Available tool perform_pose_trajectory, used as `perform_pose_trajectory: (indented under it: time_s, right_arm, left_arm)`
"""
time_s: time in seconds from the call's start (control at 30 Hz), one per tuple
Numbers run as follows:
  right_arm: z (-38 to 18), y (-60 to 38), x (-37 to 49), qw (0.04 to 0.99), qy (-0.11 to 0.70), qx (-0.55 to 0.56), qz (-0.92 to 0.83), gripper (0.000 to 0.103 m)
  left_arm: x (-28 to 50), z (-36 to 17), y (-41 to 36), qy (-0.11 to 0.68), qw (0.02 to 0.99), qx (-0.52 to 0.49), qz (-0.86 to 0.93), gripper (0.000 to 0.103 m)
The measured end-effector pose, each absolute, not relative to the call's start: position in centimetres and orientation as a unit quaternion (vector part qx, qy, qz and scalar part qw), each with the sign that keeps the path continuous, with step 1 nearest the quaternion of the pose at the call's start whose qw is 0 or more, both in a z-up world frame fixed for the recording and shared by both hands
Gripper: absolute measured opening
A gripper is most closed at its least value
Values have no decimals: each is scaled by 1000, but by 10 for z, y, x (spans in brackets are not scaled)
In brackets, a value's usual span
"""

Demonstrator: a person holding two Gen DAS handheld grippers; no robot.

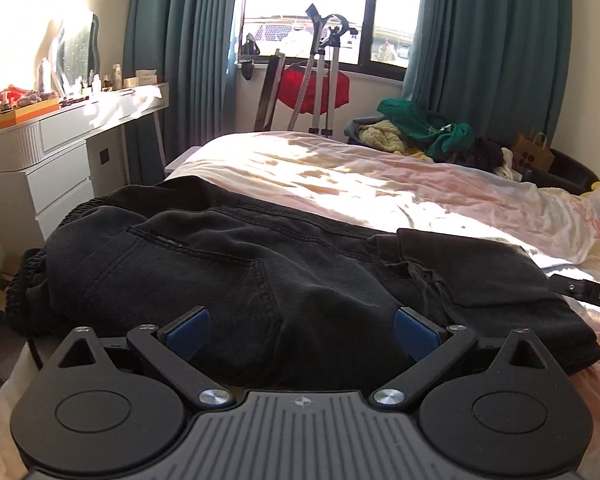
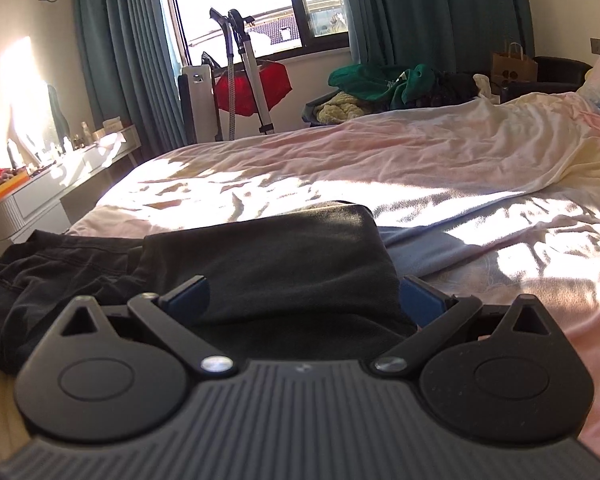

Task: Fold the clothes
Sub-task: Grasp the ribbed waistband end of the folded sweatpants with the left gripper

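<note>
Right wrist view: black trousers (image 2: 268, 256) hide the bed (image 2: 380, 168) edge; both fingers spread wide, gripping nothing.

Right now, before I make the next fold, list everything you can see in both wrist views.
black trousers: one, black, near edge of bed
bed sheet: one, pale pink-cream, sunlit
clothes pile: one, green and cream, far side of bed
curtains: two, teal, beside window
dresser: one, white, left wall
paper bag: one, brown, far right
left hand-held gripper: open, over trousers
right hand-held gripper: open, folded trouser end between its fingers
</note>
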State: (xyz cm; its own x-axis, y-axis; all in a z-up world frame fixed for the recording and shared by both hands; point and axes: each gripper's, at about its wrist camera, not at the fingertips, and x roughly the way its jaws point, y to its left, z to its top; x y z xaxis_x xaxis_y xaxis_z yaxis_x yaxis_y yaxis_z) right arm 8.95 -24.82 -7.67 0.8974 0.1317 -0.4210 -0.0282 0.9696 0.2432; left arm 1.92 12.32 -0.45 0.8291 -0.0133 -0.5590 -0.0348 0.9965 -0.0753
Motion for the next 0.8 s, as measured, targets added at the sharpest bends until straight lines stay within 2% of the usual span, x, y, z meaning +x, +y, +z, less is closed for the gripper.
perform_pose_trajectory:
  time_s: [0.17, 0.33, 0.47, 0.57, 0.8]
  right_arm:
    - [-73, -234, 89, 968, 216, 106, 69, 103]
    - [-74, -214, 89, 966, 223, 84, 95, 103]
    - [-96, -200, 105, 943, 304, 79, 108, 103]
    - [-105, -188, 107, 943, 315, 37, 100, 103]
    - [-103, -187, 103, 945, 313, 34, 92, 103]
  left_arm:
    - [21, -1, 183, 302, 936, -170, 68, 101]
    - [21, -30, 244, 324, 866, -368, 97, 102]
    - [15, -62, 277, 337, 784, -513, 90, 102]
    - [8, -70, 287, 328, 762, -548, 102, 102]
    - [9, -89, 309, 288, 713, -628, 119, 102]
